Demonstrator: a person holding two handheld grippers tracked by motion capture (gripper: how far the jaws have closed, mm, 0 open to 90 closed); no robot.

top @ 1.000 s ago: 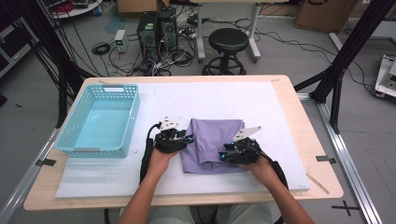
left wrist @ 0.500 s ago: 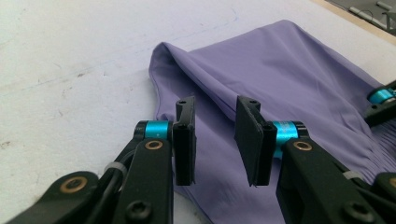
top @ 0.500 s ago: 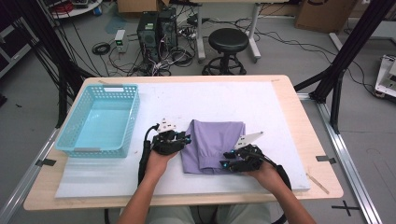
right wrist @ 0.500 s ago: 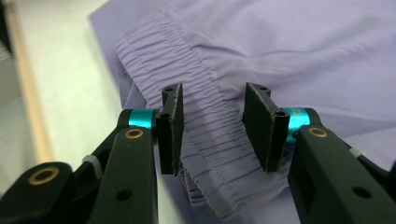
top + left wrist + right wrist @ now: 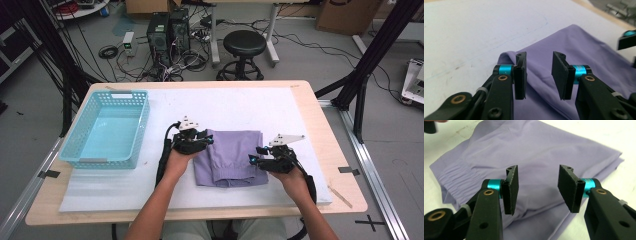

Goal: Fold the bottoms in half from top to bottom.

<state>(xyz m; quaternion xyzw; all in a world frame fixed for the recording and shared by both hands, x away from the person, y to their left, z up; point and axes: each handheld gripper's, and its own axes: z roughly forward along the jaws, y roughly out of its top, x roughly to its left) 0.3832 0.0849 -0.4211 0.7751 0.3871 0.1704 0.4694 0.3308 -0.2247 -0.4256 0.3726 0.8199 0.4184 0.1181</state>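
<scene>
Your folded lilac garment (image 5: 231, 156) lies flat on the white sheet (image 5: 235, 107) that covers the surface, to the right of the light blue basket (image 5: 107, 129) and well apart from it, nearer your edge of the surface than the far one. Folded as it is, it makes a near-square block, a little longer from the far edge toward you than from side to side; its gathered elastic band runs along that longer line near the middle of the block, and in the right gripper view the band (image 5: 457, 173) shows at the left of the cloth. The folded edges stack at the side nearest you, where several layers show. Your left gripper (image 5: 206, 141) sits at the garment's far left corner, on the side toward the basket, with its jaws spread; in the left gripper view (image 5: 539, 75) the cloth's corner lies under and just past the open gap, and you cannot tell whether the jaws touch it. Your right gripper (image 5: 256, 156) is at the garment's right edge, the side away from the basket, a little nearer you than the left one. Its jaws are also spread, and in the right gripper view (image 5: 539, 188) the cloth lies below the gap and beyond it, with nothing pinched between the pads. The basket holds nothing.
</scene>
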